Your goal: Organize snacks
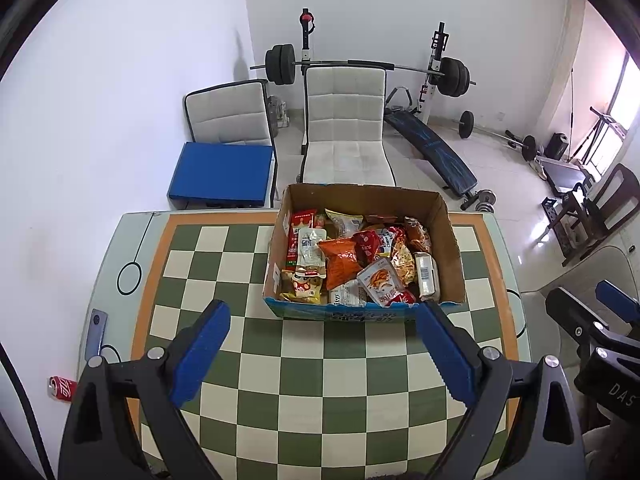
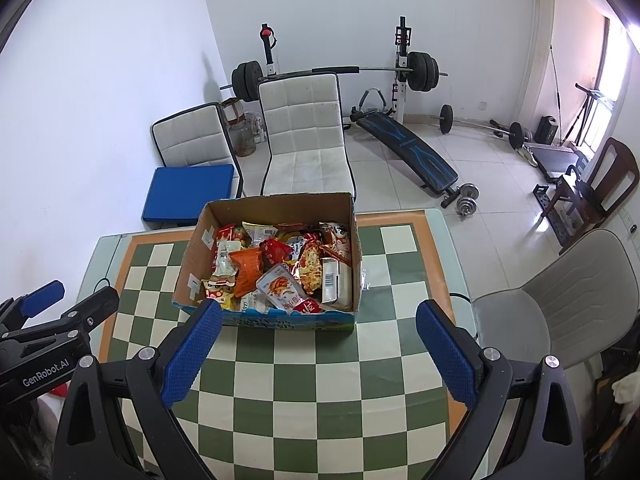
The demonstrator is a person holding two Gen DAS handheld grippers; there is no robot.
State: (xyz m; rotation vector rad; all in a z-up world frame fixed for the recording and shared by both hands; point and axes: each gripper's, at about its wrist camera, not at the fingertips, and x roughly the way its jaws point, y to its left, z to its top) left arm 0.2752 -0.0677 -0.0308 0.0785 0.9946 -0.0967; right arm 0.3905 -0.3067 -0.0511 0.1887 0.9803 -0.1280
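Hiding lower packets: heaped snacks (image 1: 352,264) | cardboard box (image 1: 454,248) open-topped, crammed | left gripper (image 1: 322,316), right gripper (image 2: 318,318) spread wide, empty

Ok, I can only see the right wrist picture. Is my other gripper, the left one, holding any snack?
Observer: No. The left gripper is open, and only the green-and-cream chequered table shows between its blue pads.
Operator: Is anything hiding behind it on the table?
Observer: Yes, a flat grey-blue phone lies at the table's left edge.
Operator: Did any snack fall on the floor?
Observer: I see no snack there, but a red drink can lies on its side, seemingly on the floor left of the table.
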